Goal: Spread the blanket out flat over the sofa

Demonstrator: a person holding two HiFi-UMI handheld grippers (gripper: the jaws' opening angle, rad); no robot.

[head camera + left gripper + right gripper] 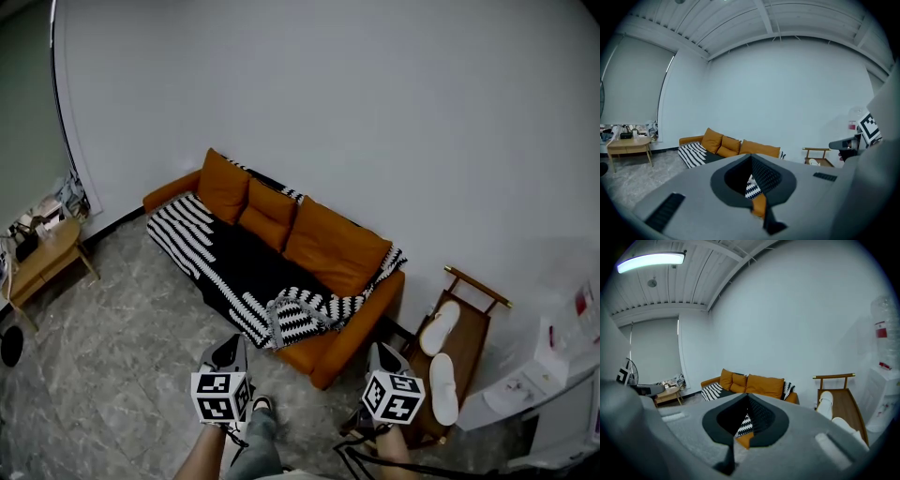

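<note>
An orange sofa [339, 353] stands against the white wall, with three orange cushions [270, 214] along its back. A black-and-white patterned blanket [234, 264] lies over the seat. It is flat at the left end and bunched into a heap [298, 316] at the front right corner. More of it hangs behind the right cushion. My left gripper [228, 347] and right gripper [381, 350] hover over the floor in front of the sofa, both shut and empty. In the left gripper view the left gripper [751, 157] points at the sofa [759, 149]. The right gripper [749, 396] faces the blanket [712, 391] too.
A low wooden table [42, 261] with clutter stands at the far left. A wooden rack [473, 323] holding two white slippers [439, 330] sits right of the sofa, with a white appliance [562, 370] beyond it. The floor is grey marbled tile [122, 366].
</note>
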